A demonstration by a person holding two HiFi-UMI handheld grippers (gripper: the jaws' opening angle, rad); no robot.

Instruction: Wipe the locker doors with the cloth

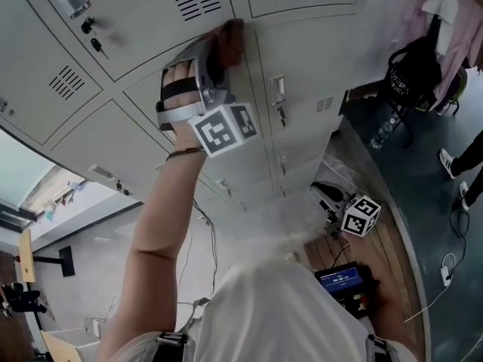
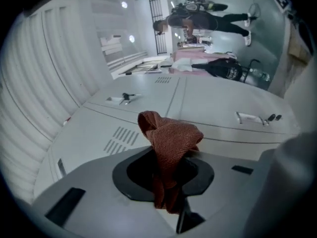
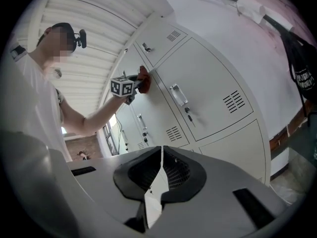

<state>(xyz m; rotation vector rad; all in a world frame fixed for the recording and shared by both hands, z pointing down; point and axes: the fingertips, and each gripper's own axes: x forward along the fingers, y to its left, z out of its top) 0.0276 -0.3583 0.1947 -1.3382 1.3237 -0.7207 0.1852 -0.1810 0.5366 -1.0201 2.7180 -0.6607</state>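
My left gripper (image 2: 173,178) has its jaws clamped on a fold of the cloth (image 2: 171,135). The rest bunches out toward twelve o'clock against the locker door (image 2: 99,128). The cloth is a rust-red ribbed weave, soft and light. I judge it will crumple rather than slip, so a deep pinch on a thick fold suits it. The doors are smooth, pale painted metal, with louvred vents (image 2: 121,139) at ten o'clock and handles (image 2: 250,118) at two that could snag. My right gripper (image 3: 159,180) hangs closed, holding nothing.
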